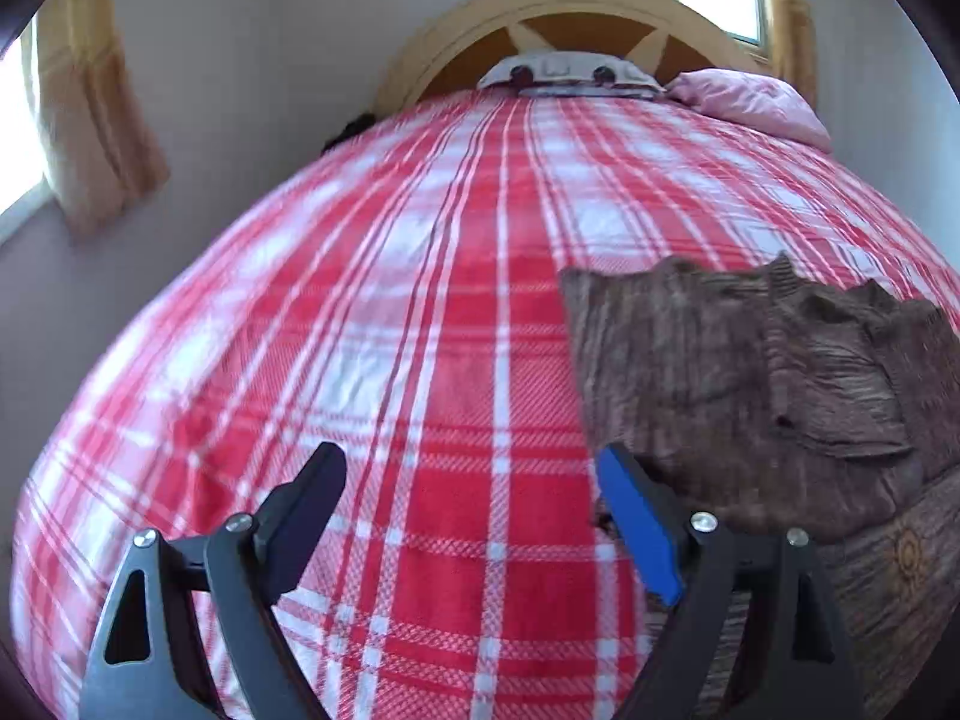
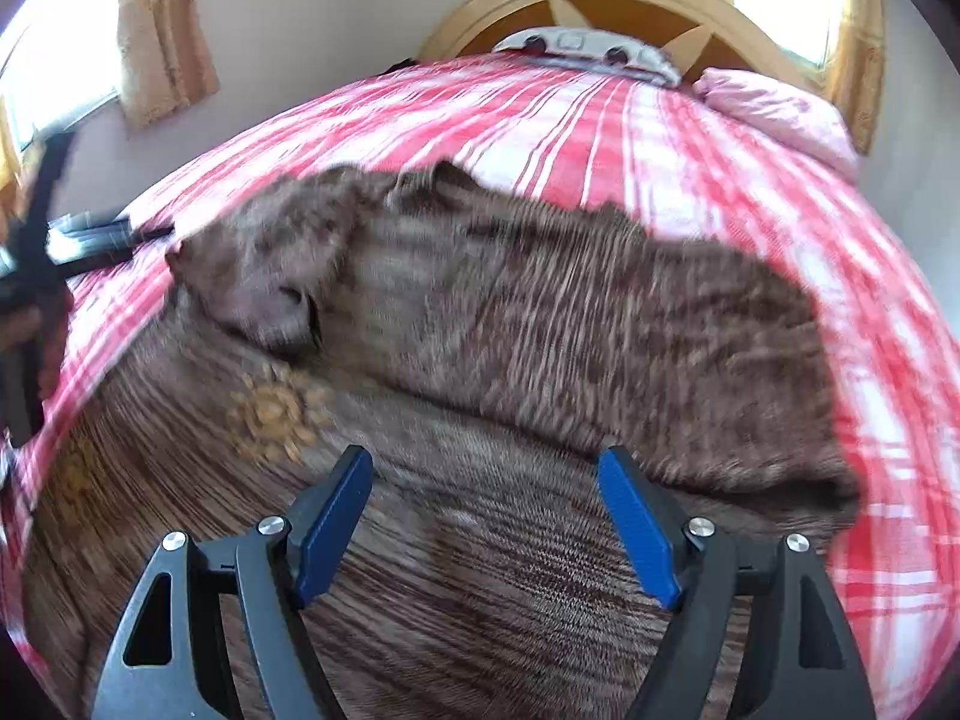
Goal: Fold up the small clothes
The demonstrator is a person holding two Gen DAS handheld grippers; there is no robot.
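Note:
A brown striped garment [image 2: 540, 324] with a small orange flower print [image 2: 273, 414] lies partly folded on the red-and-white plaid bedspread [image 2: 690, 138]. My right gripper [image 2: 483, 471] is open and empty just above the garment's near part. My left gripper [image 1: 471, 474] is open and empty over bare bedspread [image 1: 420, 300], with the garment [image 1: 750, 378] just to its right, near the blue pad [image 1: 636, 516]. The left gripper also shows in the right wrist view [image 2: 78, 240] at the far left, beside the garment's left end.
A wooden headboard [image 1: 570, 6] stands at the far end of the bed. A pink pillow [image 1: 750, 99] lies at the far right. A white device [image 1: 564, 75] sits at the head. Curtains [image 1: 90, 120] and windows flank the bed.

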